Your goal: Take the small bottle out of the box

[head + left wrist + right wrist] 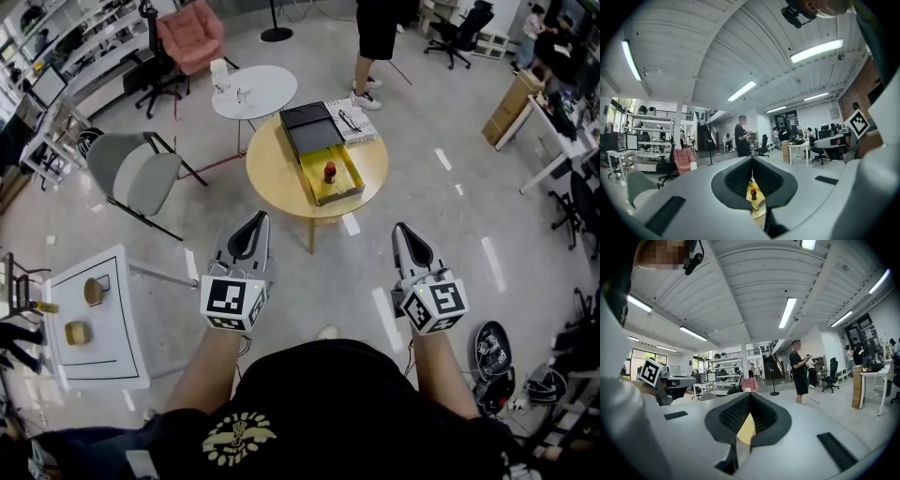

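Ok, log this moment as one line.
left gripper: shut, empty | right gripper: shut, empty | small bottle: upright in open box | table: both grippers short of it

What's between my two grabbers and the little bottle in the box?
Head view: only grey floor, then the edge of the round yellow wooden table and the near wall of the yellow box, before the small red-capped bottle.

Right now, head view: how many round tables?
2: the yellow table at centre, carrying the box; the white table just beyond it, toward the left. Others may be hidden.
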Demonstrator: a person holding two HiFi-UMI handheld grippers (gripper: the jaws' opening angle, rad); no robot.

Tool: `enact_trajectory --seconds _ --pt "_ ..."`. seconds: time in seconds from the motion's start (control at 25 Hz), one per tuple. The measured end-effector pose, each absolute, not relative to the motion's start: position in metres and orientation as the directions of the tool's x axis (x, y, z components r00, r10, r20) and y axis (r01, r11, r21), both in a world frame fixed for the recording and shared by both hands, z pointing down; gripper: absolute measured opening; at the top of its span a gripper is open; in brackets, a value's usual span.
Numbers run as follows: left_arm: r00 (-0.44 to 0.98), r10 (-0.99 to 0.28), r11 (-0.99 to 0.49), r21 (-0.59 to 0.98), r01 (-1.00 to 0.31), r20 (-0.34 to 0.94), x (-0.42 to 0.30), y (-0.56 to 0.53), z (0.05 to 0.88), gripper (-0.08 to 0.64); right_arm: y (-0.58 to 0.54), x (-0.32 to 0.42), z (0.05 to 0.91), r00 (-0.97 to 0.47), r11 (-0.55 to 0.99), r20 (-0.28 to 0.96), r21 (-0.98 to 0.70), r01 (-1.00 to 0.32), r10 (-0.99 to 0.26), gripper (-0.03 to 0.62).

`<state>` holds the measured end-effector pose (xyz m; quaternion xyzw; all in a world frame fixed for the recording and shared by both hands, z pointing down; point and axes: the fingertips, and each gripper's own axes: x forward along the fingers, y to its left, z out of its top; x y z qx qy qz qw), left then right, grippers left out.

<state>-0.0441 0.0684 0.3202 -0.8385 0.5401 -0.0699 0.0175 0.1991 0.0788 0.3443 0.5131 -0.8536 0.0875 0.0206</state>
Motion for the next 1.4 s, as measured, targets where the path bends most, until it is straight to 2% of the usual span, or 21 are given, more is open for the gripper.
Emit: enact_trajectory --seconds 0.32,1.4 --pt "0.387 -0.912 -0.405 -0.152 -0.902 0.134 -0.030 0.070 0.322 0.017 0.069 0.214 0.360 -0.493 0.470 0.122 -0.175 -0.865 -0.861 0.015" --pt "0.436 -0.883 -0.455 -0.083 -0.887 0.176 -0.027 0.034 0.364 0.017 0.047 0.200 0.400 -0.471 0.441 0.236 -0.168 -0.882 -0.850 0.015"
